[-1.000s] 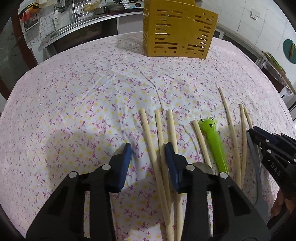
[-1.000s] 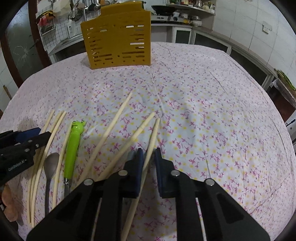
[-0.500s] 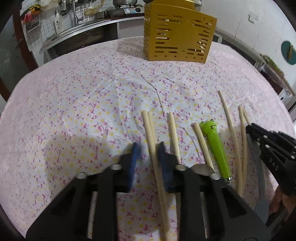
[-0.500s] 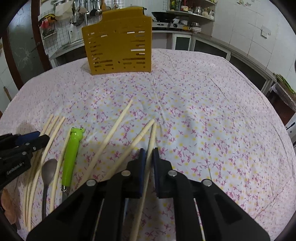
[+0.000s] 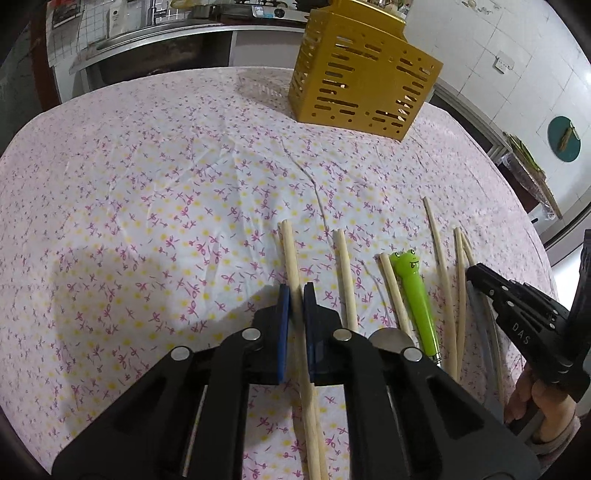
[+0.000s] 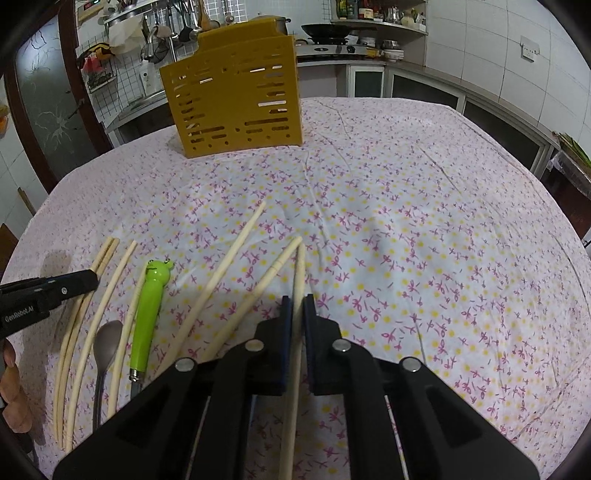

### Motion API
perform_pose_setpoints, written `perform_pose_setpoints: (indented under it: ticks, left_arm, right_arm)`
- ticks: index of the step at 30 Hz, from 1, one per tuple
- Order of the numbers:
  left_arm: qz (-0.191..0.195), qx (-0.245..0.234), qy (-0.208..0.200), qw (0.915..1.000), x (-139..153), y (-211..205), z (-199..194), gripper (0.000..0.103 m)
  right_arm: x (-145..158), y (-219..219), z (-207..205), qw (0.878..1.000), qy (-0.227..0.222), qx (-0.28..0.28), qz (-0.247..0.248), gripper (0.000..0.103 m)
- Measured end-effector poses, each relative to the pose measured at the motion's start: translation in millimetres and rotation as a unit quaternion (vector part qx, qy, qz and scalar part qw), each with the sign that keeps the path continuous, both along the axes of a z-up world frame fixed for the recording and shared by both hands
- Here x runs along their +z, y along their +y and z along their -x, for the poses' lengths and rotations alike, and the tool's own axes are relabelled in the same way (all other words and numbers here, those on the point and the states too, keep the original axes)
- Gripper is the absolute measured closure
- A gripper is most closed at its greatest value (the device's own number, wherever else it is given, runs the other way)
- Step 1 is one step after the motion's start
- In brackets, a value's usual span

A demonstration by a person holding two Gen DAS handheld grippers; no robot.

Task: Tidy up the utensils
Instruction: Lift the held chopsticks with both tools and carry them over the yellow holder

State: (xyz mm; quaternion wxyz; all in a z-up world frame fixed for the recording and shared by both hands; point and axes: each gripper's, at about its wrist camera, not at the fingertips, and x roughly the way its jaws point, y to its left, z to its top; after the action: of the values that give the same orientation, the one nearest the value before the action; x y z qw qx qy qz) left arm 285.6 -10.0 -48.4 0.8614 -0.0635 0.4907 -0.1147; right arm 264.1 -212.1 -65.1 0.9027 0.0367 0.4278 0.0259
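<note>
Several pale wooden chopsticks lie side by side on the flowered tablecloth [image 5: 147, 203]. My left gripper [image 5: 295, 291] has its jaws closing on the leftmost pair of chopsticks [image 5: 290, 251], blue pads pressing both sides. My right gripper [image 6: 298, 301] is shut on the rightmost chopstick [image 6: 301, 266], which still rests on the cloth. Between the two grips lie a green frog-headed utensil [image 5: 413, 291] [image 6: 151, 306], a metal spoon [image 6: 107, 343] and more chopsticks [image 6: 229, 273]. The yellow slotted utensil holder [image 5: 362, 92] [image 6: 236, 103] stands upright at the table's far side.
In each wrist view the other gripper shows at the edge, with a hand [image 5: 546, 410] behind it. Kitchen counters, a sink rack and hanging tools [image 6: 166, 33] ring the table. The table edge drops off to the right [image 6: 546, 229].
The left jaws went from wide open to closed around the leftmost chopsticks, pushing two sticks together. The right jaws tightened onto their chopstick. Both hands barely shifted.
</note>
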Motion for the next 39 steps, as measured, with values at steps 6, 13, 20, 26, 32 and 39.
perform_pose_setpoints:
  ticks: [6, 13, 20, 26, 32, 39]
  left_arm:
    - [-0.007, -0.007, -0.006, 0.9999, 6.0, -3.5, 3.2, 0.097]
    - [-0.007, -0.002, -0.012, 0.9999, 14.6, -1.6, 3.5, 0.098]
    - [-0.001, -0.008, -0.046, 0.9989, 36.6, -4.9, 10.5, 0.098]
    - [0.022, -0.015, -0.064, 0.9976, 57.6, -6.0, 14.7, 0.098]
    - [0.022, -0.018, -0.099, 0.9946, 83.0, -10.6, 15.1, 0.098]
    - [0.025, -0.026, -0.158, 0.9868, 126.1, -18.9, 3.0, 0.098]
  right_arm:
    - [6.9, -4.8, 3.9, 1.000, -0.007, 0.000, -0.005, 0.097]
    - [15.1, -13.6, 5.6, 1.000, -0.012, 0.001, -0.027, 0.097]
    - [32.9, -20.8, 2.2, 0.998, -0.032, 0.007, -0.054, 0.097]
    - [50.7, -27.3, 6.0, 0.994, -0.067, 0.017, -0.087, 0.097]
    - [73.8, -28.5, 4.2, 0.991, -0.108, 0.021, -0.081, 0.097]
    - [114.4, -30.2, -3.5, 0.980, -0.170, 0.026, -0.095, 0.097]
